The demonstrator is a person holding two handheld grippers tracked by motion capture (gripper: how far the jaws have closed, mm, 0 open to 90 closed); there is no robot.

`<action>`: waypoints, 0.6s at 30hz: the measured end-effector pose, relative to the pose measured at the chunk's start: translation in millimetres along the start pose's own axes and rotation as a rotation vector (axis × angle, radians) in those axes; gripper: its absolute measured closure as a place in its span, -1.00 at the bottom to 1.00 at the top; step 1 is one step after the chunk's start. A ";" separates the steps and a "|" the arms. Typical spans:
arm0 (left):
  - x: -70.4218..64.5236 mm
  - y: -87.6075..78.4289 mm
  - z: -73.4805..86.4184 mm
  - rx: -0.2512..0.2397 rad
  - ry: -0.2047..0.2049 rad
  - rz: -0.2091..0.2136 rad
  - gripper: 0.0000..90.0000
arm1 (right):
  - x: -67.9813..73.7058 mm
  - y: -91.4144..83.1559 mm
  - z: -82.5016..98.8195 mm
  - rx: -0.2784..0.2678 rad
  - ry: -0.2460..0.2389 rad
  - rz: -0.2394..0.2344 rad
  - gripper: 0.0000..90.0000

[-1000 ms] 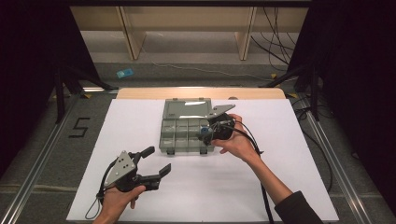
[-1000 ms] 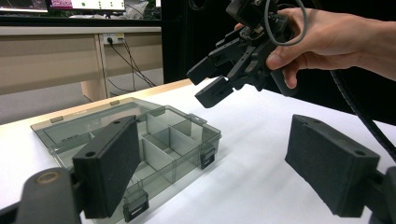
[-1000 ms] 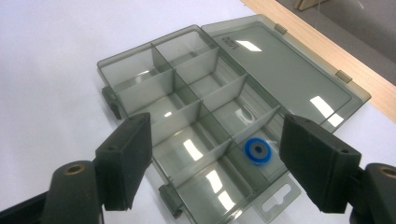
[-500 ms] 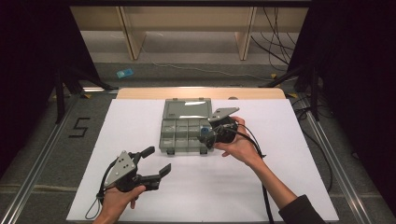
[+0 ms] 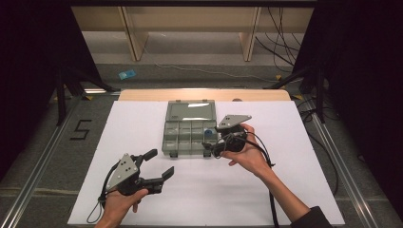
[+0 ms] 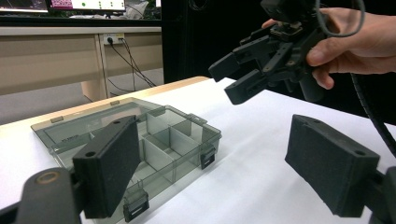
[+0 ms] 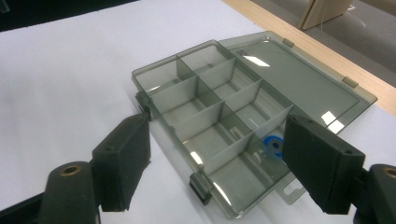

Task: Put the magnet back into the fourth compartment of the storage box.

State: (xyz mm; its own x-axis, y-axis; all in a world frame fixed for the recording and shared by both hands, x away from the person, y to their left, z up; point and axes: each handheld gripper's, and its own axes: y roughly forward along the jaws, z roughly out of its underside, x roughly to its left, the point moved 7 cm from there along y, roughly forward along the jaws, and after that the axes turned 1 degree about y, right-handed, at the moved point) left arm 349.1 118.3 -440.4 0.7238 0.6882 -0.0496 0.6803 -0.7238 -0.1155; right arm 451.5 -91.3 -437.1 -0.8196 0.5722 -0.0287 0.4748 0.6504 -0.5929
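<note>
At the left of the high view, the left gripper (image 5: 159, 164) rests low over the white sheet covering the table (image 5: 133, 128), its black jaws spread wide with nothing between them. Bare sheet lies all round it: open room runs to the sheet's left edge, to its near edge and across to the box.

In the middle, toward the far side, sits the smoke-grey translucent plastic compartment box (image 5: 183, 137), its lid (image 5: 190, 111) folded flat back so that the lid's far edge lies close to the bare wooden strip (image 5: 142, 95) of the table's far edge. The right gripper view shows the dividers standing upright and a small blue ring-shaped object (image 7: 272, 142) lying in a compartment at the box's end nearer that gripper. Two dark latches hang from the box's near wall.

The right gripper (image 5: 209, 147) hangs just off the box's near right corner, above the sheet, jaws wide apart and holding nothing; the left gripper view shows it lifted clear of the table. To its right the sheet is bare out to the edge.
</note>
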 end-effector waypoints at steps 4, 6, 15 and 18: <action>0.0 0.0 0.2 0.002 0.001 -0.001 -0.62 | 3.7 -5.0 4.4 -0.021 0.015 -0.013 -0.46; 0.0 0.1 0.2 0.002 0.001 0.000 -0.62 | 5.1 -7.7 5.8 -0.034 0.020 -0.013 -0.46; 0.1 0.1 0.5 0.004 0.000 0.000 -0.62 | 9.0 -20.8 11.9 -0.093 0.042 -0.021 -0.47; 0.0 0.1 0.5 0.004 0.000 -0.001 -0.62 | 9.5 -25.5 15.0 -0.100 0.047 -0.020 -0.50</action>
State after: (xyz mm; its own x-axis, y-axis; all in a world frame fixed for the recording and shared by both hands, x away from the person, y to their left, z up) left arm 349.1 118.3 -441.0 0.7232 0.6889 -0.0496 0.6804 -0.7230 -0.1197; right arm 426.8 -110.0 -434.3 -0.8146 0.5797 0.0212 0.4899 0.7071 -0.5098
